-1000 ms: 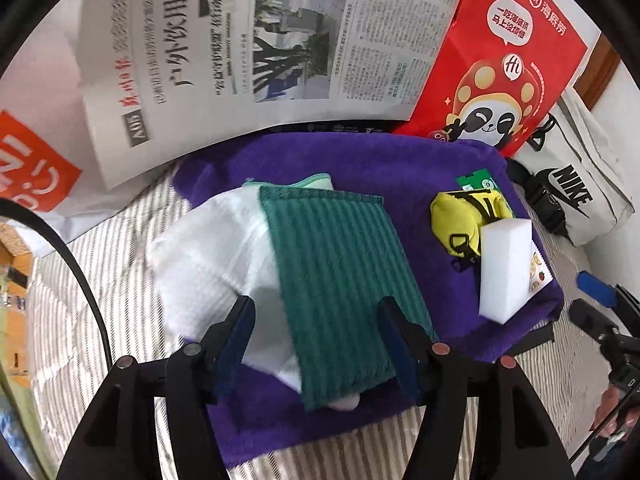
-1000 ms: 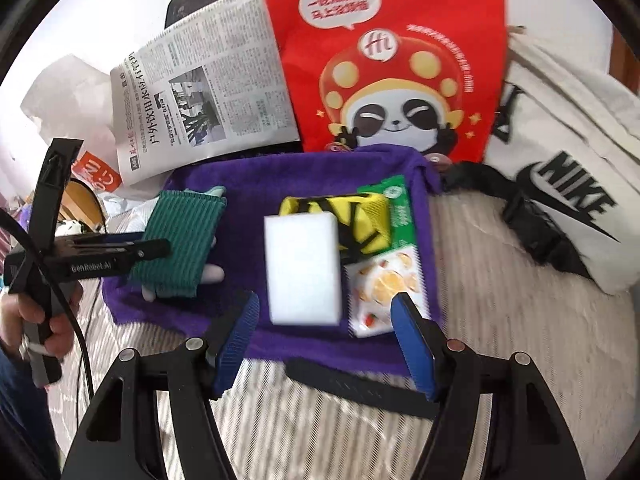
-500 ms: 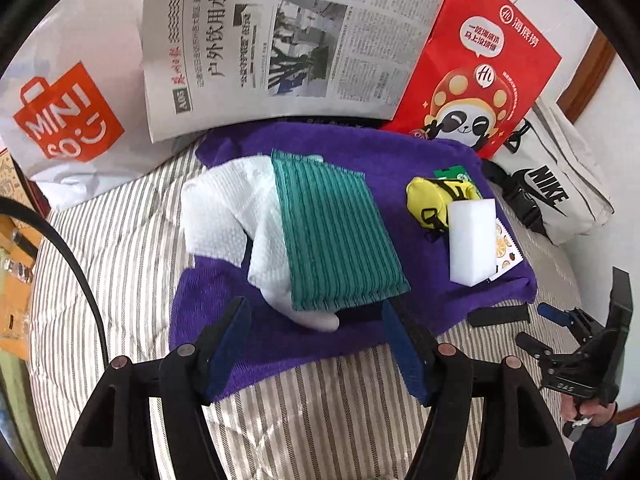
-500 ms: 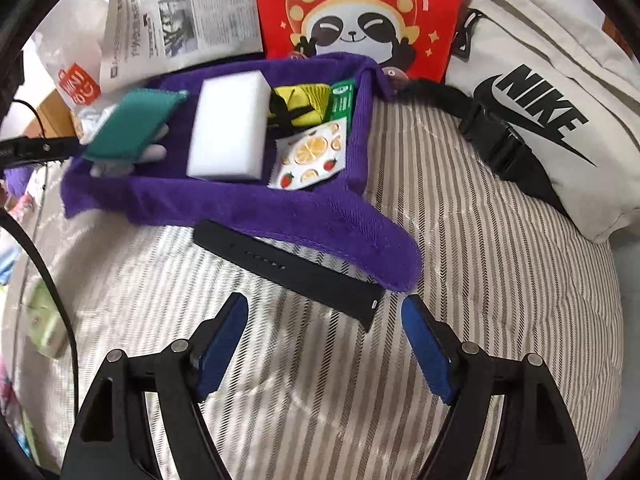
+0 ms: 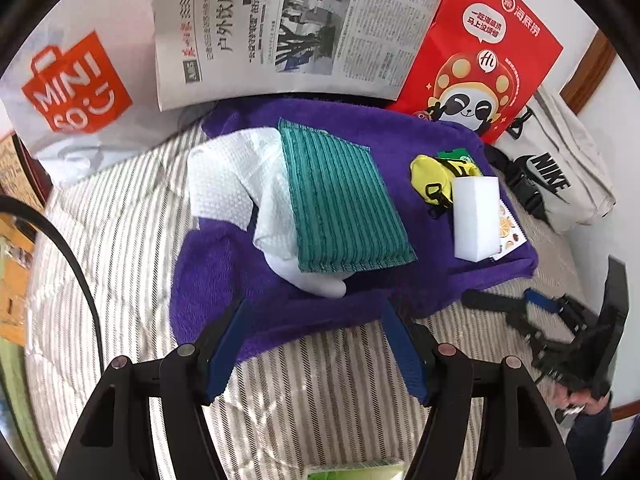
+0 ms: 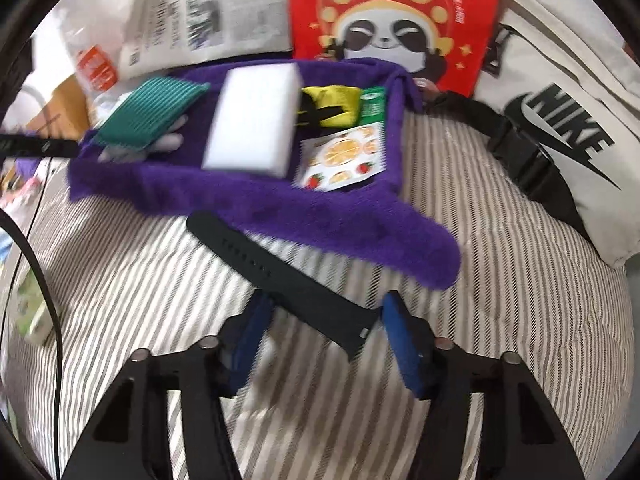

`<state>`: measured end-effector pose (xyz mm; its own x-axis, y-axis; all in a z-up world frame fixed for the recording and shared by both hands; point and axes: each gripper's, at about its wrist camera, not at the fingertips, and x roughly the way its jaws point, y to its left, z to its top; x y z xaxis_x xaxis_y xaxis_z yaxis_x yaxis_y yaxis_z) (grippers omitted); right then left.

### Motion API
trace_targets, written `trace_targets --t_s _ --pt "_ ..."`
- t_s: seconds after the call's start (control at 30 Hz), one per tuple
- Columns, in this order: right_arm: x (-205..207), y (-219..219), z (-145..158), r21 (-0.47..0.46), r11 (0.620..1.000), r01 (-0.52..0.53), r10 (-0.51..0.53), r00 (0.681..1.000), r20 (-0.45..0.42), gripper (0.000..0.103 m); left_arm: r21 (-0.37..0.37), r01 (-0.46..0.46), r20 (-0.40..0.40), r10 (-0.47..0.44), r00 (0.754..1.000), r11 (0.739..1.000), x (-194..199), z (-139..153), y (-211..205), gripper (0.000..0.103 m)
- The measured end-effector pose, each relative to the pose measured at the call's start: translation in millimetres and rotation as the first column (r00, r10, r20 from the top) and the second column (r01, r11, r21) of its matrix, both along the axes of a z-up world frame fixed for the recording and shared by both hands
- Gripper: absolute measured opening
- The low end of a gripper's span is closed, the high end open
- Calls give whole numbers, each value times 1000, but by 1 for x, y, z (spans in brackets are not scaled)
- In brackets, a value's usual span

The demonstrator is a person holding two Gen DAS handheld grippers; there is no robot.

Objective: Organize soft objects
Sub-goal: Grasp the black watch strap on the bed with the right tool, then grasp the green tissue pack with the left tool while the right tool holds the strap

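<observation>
A purple towel lies on striped bedding and carries a green ribbed cloth over a white cloth, a white sponge, a yellow pouch and a fruit sticker sheet. My left gripper hovers open over the towel's near edge, holding nothing. A black strap lies on the bedding beside the towel. My right gripper straddles the strap's near end with its jaws closing; the pads do not visibly press on it.
A newspaper, a red panda bag, a white Nike bag and a Miniso bag stand along the back. A green packet lies on the bedding at the left.
My left gripper has drawn back from the green cloth to the towel's near edge. My right gripper has come down from over the sponge to the black strap, and its jaws have narrowed.
</observation>
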<state>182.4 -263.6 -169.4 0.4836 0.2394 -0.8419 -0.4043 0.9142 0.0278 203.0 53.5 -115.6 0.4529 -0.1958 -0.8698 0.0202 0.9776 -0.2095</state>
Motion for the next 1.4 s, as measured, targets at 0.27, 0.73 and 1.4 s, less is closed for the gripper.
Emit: trace_targets --t_s 0.27,0.73,1.4 --pt "-21 23 2 -29 993 -118 117 993 -20 55 -28 -5 8 5 1000 1000 -3 1 5 66" --pt "-2 54 3 -20 978 -210 210 978 14 30 -18 19 9 -18 1000 1000 -5 2 0 66" --pt "-21 72 5 -16 980 -201 199 979 -52 22 -7 20 11 -20 1000 1000 -19 4 11 66"
